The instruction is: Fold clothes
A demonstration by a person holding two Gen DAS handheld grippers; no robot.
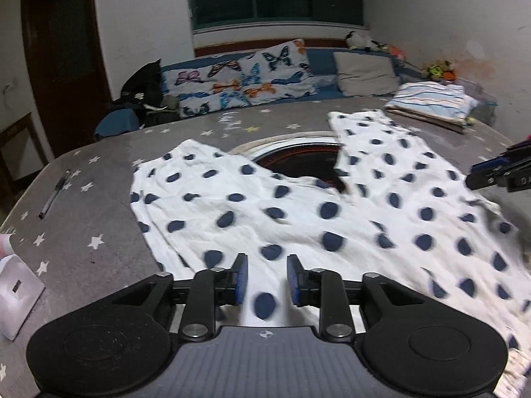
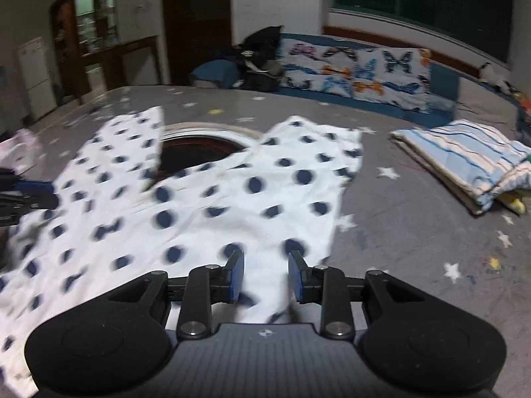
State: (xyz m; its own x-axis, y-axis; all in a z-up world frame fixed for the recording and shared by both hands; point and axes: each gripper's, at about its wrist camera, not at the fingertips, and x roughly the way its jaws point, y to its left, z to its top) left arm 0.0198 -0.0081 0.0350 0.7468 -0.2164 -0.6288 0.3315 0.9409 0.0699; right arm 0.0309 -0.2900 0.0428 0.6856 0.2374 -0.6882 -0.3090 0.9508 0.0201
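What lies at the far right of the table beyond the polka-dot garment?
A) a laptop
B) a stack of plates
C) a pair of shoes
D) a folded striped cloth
D: a folded striped cloth in pale blue and white rests on the star-patterned table, apart from the spread polka-dot garment; the left wrist view shows it too.

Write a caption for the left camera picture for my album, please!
Open left gripper hovers over spread polka-dot pants on a starry table.
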